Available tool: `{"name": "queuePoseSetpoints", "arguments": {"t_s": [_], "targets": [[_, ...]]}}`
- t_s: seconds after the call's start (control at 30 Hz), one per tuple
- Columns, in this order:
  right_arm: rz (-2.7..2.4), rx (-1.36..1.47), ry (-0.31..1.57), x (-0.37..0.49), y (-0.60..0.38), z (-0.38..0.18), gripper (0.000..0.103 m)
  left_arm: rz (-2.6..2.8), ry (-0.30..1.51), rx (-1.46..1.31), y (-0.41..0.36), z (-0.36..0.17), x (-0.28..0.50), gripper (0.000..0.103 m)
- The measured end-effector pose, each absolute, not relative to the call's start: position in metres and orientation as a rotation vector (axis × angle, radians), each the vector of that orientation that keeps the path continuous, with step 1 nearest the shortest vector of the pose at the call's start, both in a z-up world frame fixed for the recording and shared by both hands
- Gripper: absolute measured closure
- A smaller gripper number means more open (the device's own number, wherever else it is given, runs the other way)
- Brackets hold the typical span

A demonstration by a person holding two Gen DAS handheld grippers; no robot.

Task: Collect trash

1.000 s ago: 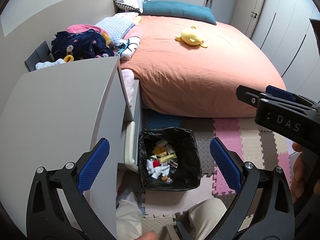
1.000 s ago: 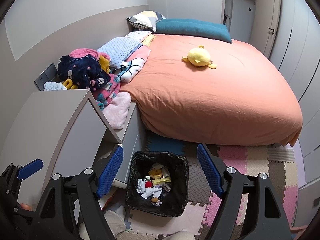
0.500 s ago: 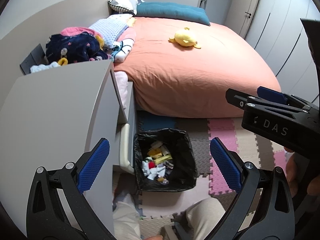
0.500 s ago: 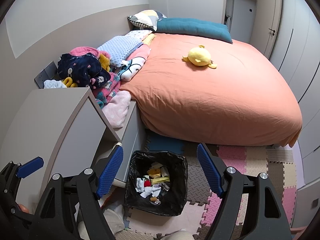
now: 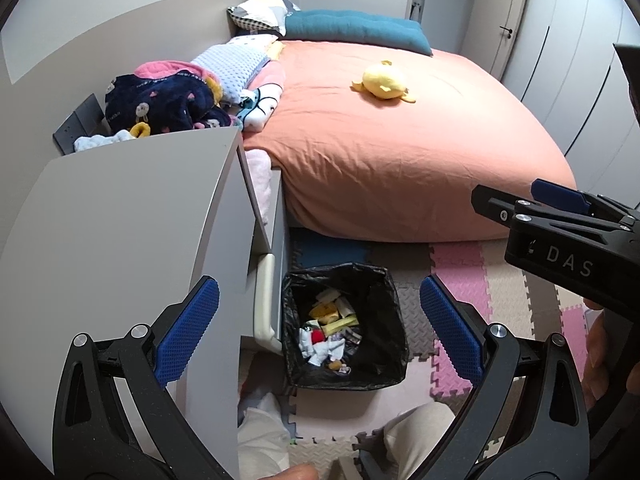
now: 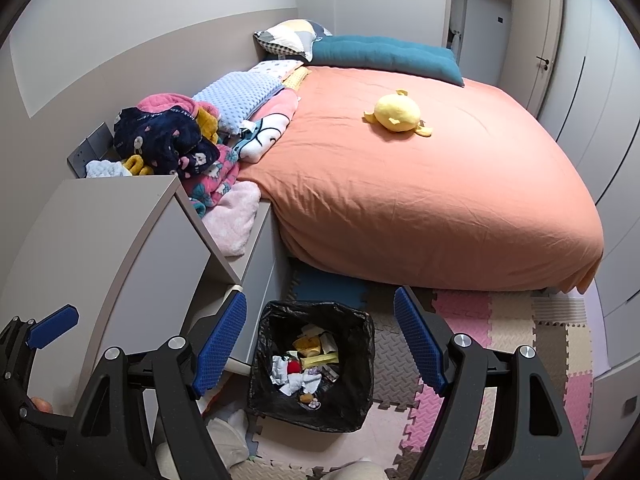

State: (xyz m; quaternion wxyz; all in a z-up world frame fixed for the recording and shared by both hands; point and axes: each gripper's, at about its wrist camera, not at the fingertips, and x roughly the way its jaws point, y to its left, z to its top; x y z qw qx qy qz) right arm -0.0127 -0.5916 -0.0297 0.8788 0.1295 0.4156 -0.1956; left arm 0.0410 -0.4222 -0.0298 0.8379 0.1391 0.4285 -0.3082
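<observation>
Both tools are hanging above a black-lined bin [image 5: 346, 326] that is sitting at lower centre of each view, on foam floor mats [image 6: 512, 322]. The left tool [image 5: 318, 330] is standing wide open with nothing between its blue pads; the right tool [image 6: 320, 338] is likewise gaping and gripping nothing. The trash [image 6: 306, 364], a heap of white tissue, yellow wrappers and a red scrap, is lying at the bottom of the bin, so collection is judged to be largely done. No loose litter is showing on the mats, on the grey counter [image 5: 120, 216] at left, or on the bed [image 6: 420, 184]; whether more is waiting outside the frames cannot be told. What may be remaining, by judgement, is a last check of the room or the tying of the liner.

Around the bin: the counter's edge and a pale handle [image 5: 266, 300] are standing just beside its left rim, which is narrowing any approach from that side. A pile of clothes [image 6: 168, 140] is resting at upper left, behind the counter, with pillows [image 6: 384, 54] at the head of the bed and a yellow plush [image 6: 398, 112] lying mid-bed. The person's knees [image 5: 416, 428] are showing at the bottom edge, close to the bin's near rim.
</observation>
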Motion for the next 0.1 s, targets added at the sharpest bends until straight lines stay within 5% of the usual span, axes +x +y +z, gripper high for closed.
{"name": "queuePoseSetpoints", "arguments": {"t_s": [0.1], "targets": [[-0.405,0.270,0.866,-0.0132,-0.5923,-0.0298,0.026,-0.654,0.915,0.293,-0.4217,-0.0305,0.0418,0.006]]}}
